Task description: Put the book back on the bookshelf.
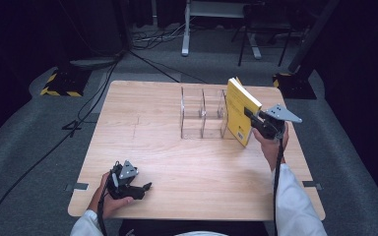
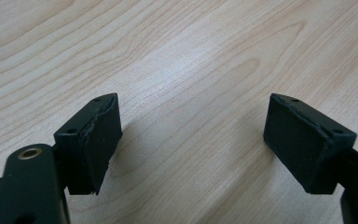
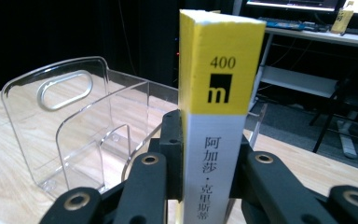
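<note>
**Yellow book held upright beside the clear rack, ready for slotting**

Yellow book (image 1: 240,112) stands upright near the right edge of the wooden table (image 1: 142,147), clamped by its spine in the right gripper (image 1: 254,121). In the right gripper view the two black jaws press on either side of the white-and-yellow spine (image 3: 216,121), so the grip is firm and the book is carried, not resting free. Whether its lower edge touches the tabletop or hangs just above it cannot be told from the high view.

Just beside the book, toward the middle of the table's far half, stands a clear acrylic rack (image 1: 202,115) with upright dividers and a handle cut-out (image 3: 65,88); its compartments look empty. The book is at the rack's right end, outside the dividers.

The left gripper (image 1: 137,187) rests near the table's front left corner, well apart from the work; its jaws stand wide with nothing but bare wood between the pads (image 2: 100,140).

The step in hand looks like carrying the book to the rack. The next move calls for lifting it over the end wall, lining the spine up parallel with the dividers, lowering it into a compartment and only then releasing. A tilted approach could knock the light rack sideways.
</note>
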The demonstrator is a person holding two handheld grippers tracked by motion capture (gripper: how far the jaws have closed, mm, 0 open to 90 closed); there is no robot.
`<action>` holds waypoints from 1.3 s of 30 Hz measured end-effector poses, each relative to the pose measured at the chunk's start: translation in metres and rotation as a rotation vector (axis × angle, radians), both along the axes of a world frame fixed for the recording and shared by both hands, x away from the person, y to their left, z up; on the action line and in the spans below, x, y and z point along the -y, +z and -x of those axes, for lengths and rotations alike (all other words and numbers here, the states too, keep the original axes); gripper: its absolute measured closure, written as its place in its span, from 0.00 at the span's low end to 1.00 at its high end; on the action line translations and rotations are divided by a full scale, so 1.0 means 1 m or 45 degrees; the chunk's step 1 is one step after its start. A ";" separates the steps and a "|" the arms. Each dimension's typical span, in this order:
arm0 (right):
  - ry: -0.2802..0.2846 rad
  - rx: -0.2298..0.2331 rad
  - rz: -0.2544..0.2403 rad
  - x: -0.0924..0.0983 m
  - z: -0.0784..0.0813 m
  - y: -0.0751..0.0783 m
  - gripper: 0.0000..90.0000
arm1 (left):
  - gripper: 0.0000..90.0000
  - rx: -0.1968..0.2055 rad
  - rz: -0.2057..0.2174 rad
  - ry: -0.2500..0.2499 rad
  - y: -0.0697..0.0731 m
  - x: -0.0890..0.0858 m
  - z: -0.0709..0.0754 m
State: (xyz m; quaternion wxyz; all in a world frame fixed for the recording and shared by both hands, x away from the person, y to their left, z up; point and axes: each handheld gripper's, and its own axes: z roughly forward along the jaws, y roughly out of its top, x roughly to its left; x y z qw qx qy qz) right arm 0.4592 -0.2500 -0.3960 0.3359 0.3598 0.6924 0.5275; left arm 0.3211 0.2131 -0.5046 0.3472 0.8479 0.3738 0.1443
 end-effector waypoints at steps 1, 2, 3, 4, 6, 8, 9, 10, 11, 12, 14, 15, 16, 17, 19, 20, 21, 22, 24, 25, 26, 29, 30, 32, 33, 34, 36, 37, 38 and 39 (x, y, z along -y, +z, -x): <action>-0.013 0.010 0.000 -0.001 -0.001 0.001 0.85 | 0.22 0.000 -0.001 -0.001 0.000 0.000 0.000; -0.016 0.010 -0.003 -0.002 -0.002 0.001 0.85 | 0.22 0.001 -0.001 -0.001 0.000 0.000 0.000; -0.023 0.013 -0.012 -0.002 -0.002 0.002 0.85 | 0.22 0.001 -0.001 -0.001 0.000 0.000 0.000; -0.033 0.019 -0.015 -0.003 -0.003 0.003 0.85 | 0.22 0.001 -0.001 0.000 0.000 0.000 0.000; -0.036 0.025 -0.015 -0.004 -0.004 0.004 0.85 | 0.22 0.002 -0.001 -0.001 0.000 0.000 0.000; -0.061 0.035 -0.019 -0.008 -0.009 0.006 0.85 | 0.22 0.006 0.001 0.002 0.000 0.000 0.000; -0.070 0.037 -0.023 -0.009 -0.011 0.005 0.85 | 0.22 0.001 -0.001 -0.001 0.000 0.000 0.000; -0.074 0.034 -0.026 -0.009 -0.014 0.005 0.85 | 0.22 0.001 -0.001 -0.001 0.000 0.000 0.000; -0.079 0.031 -0.037 -0.010 -0.016 0.003 0.85 | 0.22 0.002 0.000 -0.002 0.000 0.000 0.000; -0.082 0.028 -0.041 -0.010 -0.019 0.002 0.85 | 0.22 0.002 0.000 -0.002 0.000 0.000 0.000; -0.092 0.020 -0.045 -0.011 -0.021 0.000 0.85 | 0.22 0.003 0.000 -0.002 0.000 0.000 0.000; -0.106 0.023 -0.054 -0.013 -0.024 -0.003 0.85 | 0.22 0.002 -0.001 -0.003 0.000 0.000 0.000; -0.107 0.029 -0.055 -0.014 -0.025 -0.004 0.85 | 0.22 0.002 -0.001 -0.003 0.000 0.000 0.000; -0.110 0.034 -0.047 -0.014 -0.025 -0.004 0.85 | 0.22 0.001 -0.001 -0.003 0.000 0.000 0.000; -0.123 0.031 -0.031 -0.014 -0.025 -0.004 0.84 | 0.22 0.002 0.000 -0.004 0.000 0.000 0.000; -0.128 0.031 -0.022 -0.013 -0.025 -0.004 0.84 | 0.22 0.002 0.000 -0.004 0.000 0.000 0.000; -0.130 0.032 -0.021 -0.012 -0.024 -0.005 0.84 | 0.22 0.002 -0.001 -0.004 0.000 0.000 0.000; -0.134 0.029 -0.022 -0.010 -0.024 -0.005 0.84 | 0.22 0.002 -0.001 -0.004 0.000 0.000 0.000; -0.140 0.025 -0.026 -0.008 -0.024 -0.006 0.83 | 0.22 0.002 -0.001 -0.004 0.000 0.000 0.000; -0.139 0.009 -0.035 -0.003 -0.023 -0.007 0.83 | 0.22 0.001 0.000 -0.003 0.000 0.000 0.000; -0.140 0.009 -0.028 -0.002 -0.022 -0.007 0.82 | 0.22 0.001 0.000 -0.004 0.000 0.000 0.000; -0.141 0.003 -0.001 0.000 -0.020 -0.006 0.82 | 0.22 0.001 -0.001 -0.004 0.000 0.000 0.000; -0.139 0.006 0.002 0.000 -0.019 -0.006 0.81 | 0.22 0.001 0.000 -0.004 0.000 0.000 0.000; -0.142 0.007 0.026 0.001 -0.017 -0.005 0.81 | 0.22 -0.001 0.004 -0.002 0.000 0.000 0.000; -0.144 0.007 0.036 0.002 -0.015 -0.005 0.80 | 0.22 -0.001 0.004 -0.002 0.000 0.000 0.000; -0.145 0.011 0.044 0.002 -0.014 -0.005 0.80 | 0.22 -0.002 0.004 -0.001 0.000 0.000 0.000; -0.143 0.015 0.058 0.003 -0.012 -0.004 0.79 | 0.22 -0.001 0.004 -0.002 0.000 0.000 0.000; -0.141 0.019 0.066 0.004 -0.011 -0.004 0.77 | 0.22 -0.001 0.005 -0.001 0.000 0.000 0.000; -0.149 0.025 0.069 0.004 -0.010 -0.004 0.75 | 0.22 -0.001 0.004 -0.002 0.000 0.000 0.000; -0.150 0.025 0.069 0.005 -0.009 -0.003 0.75 | 0.22 -0.001 0.004 -0.001 0.000 0.000 0.000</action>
